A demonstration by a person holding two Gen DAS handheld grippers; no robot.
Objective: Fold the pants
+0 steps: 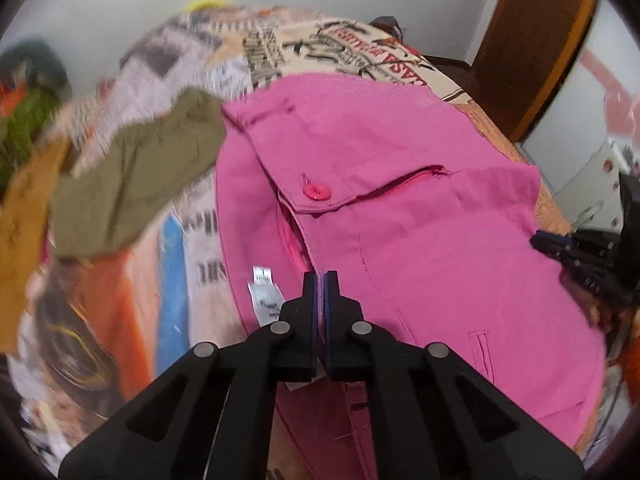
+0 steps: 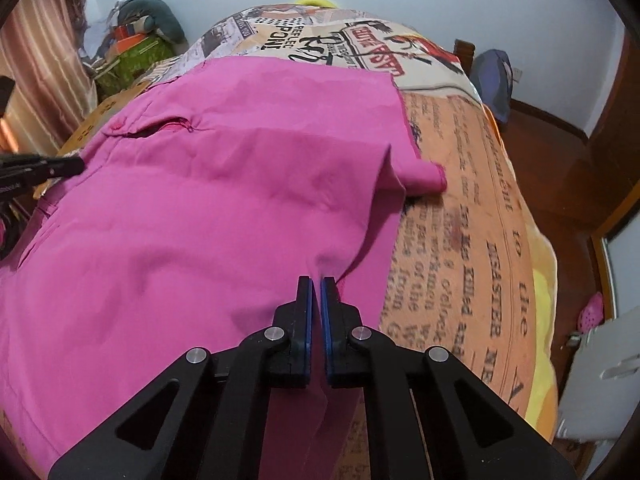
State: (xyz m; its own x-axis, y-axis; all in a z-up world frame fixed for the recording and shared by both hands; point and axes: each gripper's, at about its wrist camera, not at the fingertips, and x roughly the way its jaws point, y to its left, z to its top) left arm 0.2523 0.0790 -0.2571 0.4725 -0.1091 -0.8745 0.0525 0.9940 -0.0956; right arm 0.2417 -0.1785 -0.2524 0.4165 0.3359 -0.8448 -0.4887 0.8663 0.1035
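Pink pants [image 1: 420, 220] lie spread on the bed, waist end with a pink button [image 1: 316, 192] and a white label [image 1: 262, 292] in the left wrist view. My left gripper [image 1: 320, 277] is shut on the pants' near edge beside the label. In the right wrist view the pants [image 2: 180, 220] stretch left to right, one leg end folded over at the right [image 2: 424, 176]. My right gripper [image 2: 316, 280] is shut on a pinch of pink fabric at the near edge. Each gripper shows at the edge of the other's view: the right gripper [image 1: 560, 246], the left gripper [image 2: 44, 166].
A newspaper-print bedspread [image 2: 460, 220] covers the bed. An olive garment [image 1: 136, 176] and a mustard one [image 1: 24, 232] lie left of the pants. Piled things [image 2: 136, 48] stand by the wall at the far left. A wooden door [image 1: 532, 40] and floor lie to the right.
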